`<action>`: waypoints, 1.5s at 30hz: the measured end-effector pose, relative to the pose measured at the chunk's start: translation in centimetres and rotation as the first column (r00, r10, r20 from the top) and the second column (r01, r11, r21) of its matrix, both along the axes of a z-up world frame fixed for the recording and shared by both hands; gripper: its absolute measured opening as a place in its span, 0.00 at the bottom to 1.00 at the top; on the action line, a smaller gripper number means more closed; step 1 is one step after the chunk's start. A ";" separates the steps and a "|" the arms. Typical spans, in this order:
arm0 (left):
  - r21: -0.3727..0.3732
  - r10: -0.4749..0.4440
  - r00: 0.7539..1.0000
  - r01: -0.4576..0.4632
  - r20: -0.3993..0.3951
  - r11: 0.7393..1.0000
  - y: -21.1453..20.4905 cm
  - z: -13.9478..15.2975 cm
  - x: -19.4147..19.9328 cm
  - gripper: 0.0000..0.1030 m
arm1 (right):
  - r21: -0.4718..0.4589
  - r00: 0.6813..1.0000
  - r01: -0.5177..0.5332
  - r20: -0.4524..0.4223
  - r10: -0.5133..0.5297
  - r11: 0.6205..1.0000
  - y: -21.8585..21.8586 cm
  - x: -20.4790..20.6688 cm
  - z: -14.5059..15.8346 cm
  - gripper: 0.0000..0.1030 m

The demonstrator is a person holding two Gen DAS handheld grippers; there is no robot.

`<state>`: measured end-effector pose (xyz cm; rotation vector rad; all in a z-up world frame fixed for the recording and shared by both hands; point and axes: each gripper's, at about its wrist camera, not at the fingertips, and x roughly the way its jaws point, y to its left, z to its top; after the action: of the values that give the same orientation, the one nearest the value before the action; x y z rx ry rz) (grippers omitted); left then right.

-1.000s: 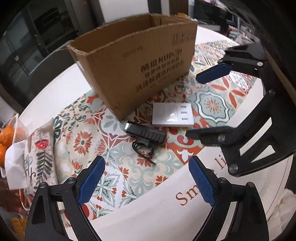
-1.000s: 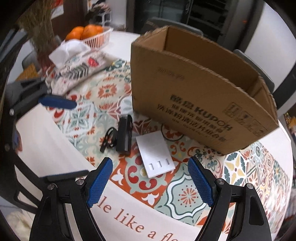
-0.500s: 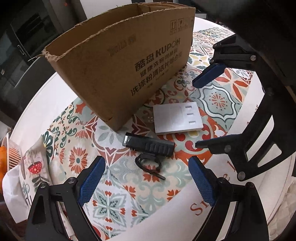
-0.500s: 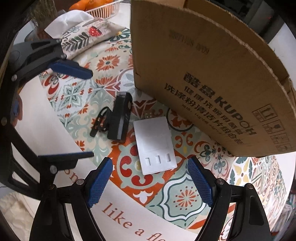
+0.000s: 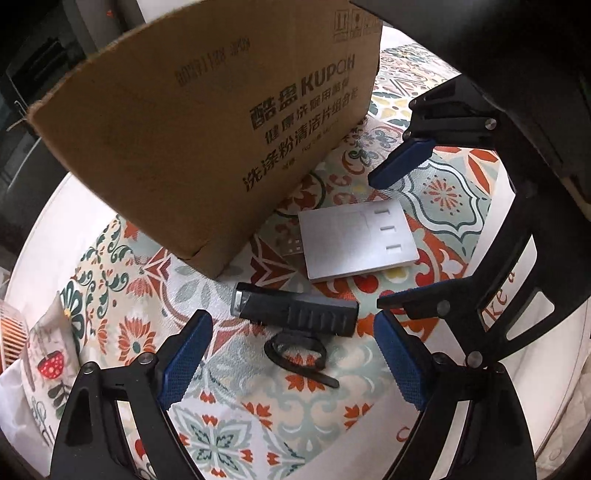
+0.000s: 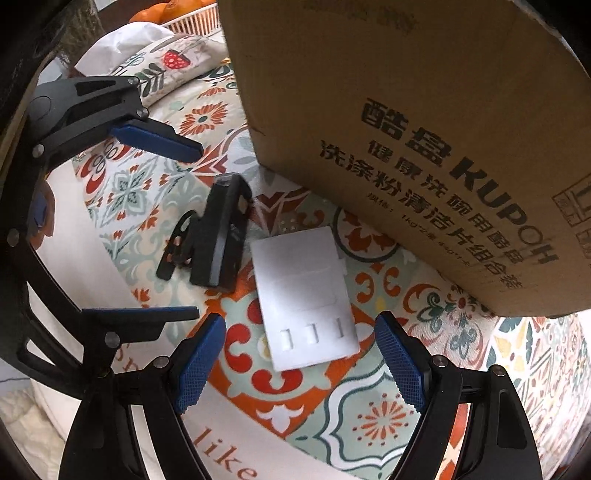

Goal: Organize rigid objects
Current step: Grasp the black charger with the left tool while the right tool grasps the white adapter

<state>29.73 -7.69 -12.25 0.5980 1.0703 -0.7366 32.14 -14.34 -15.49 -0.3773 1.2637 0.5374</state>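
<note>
A black bike light (image 5: 295, 314) with a strap mount lies on the patterned tablecloth (image 5: 229, 435), just in front of the cardboard box (image 5: 221, 129). My left gripper (image 5: 293, 332) hovers over it, pointing steeply down. Its jaws are closing, the light lies between the pads, and neither pad touches it. Right of the light lies a flat white panel (image 6: 306, 291) with three slots. My right gripper (image 6: 301, 328) hangs open above the panel's slotted end, touching nothing. In the right wrist view the left gripper (image 6: 197, 232) straddles the light (image 6: 221, 236).
The tall box wall (image 6: 424, 147) stands close behind both objects. A floral tissue pack (image 6: 162, 66) and a basket of oranges (image 6: 192, 14) sit further left. The white table edge (image 6: 92, 258) with red lettering runs along the near side.
Both grippers have come down closer to the table, so the light and the panel look larger. The left jaws have narrowed a little. Neither object has moved.
</note>
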 end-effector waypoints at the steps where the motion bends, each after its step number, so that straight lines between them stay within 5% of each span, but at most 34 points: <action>1: -0.001 -0.002 1.000 0.002 0.000 1.000 -0.1 -0.2 0.3 0.87 | 0.005 1.000 0.002 -0.006 -0.002 1.000 0.0 0.2 -0.2 0.81; 11: -0.026 -0.001 0.999 -0.001 -0.044 1.000 -0.8 -2.0 2.1 0.81 | 0.008 1.000 0.027 0.011 -0.027 1.000 -0.3 1.6 -1.7 0.79; 14: -0.037 -0.004 0.999 0.003 -0.044 0.999 -1.1 -2.2 2.4 0.72 | 0.019 0.999 0.032 0.023 -0.032 0.999 -0.5 1.9 -1.7 0.74; 19: -0.061 -0.006 0.999 0.004 -0.036 0.998 -1.4 -2.3 1.6 0.71 | 0.042 0.998 0.035 0.050 -0.037 0.999 -0.6 1.7 -1.0 0.52; 25: -0.061 0.066 0.998 -0.065 0.022 0.996 -1.0 -1.9 0.1 0.71 | 0.028 0.995 0.037 0.089 -0.040 0.999 -0.6 0.6 -0.8 0.51; 35: -0.133 0.338 0.937 -0.325 0.087 0.936 1.3 -1.4 -2.1 0.71 | 0.050 0.977 0.141 0.155 -0.147 0.989 -2.4 -1.9 0.2 0.50; 42: -0.205 0.434 0.896 -0.410 0.093 0.889 1.8 0.8 -3.6 0.71 | 0.129 0.938 0.222 0.241 -0.248 0.966 -4.5 -5.3 3.2 0.48; 45: -0.225 0.452 0.887 -0.424 0.094 0.877 1.8 1.2 -4.1 0.71 | 0.152 0.932 0.234 0.245 -0.266 0.960 -5.4 -5.9 4.0 0.22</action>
<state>25.66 -5.90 -11.07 0.2148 0.9380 -0.3857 26.29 -19.77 -11.50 -0.1744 0.9975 0.3296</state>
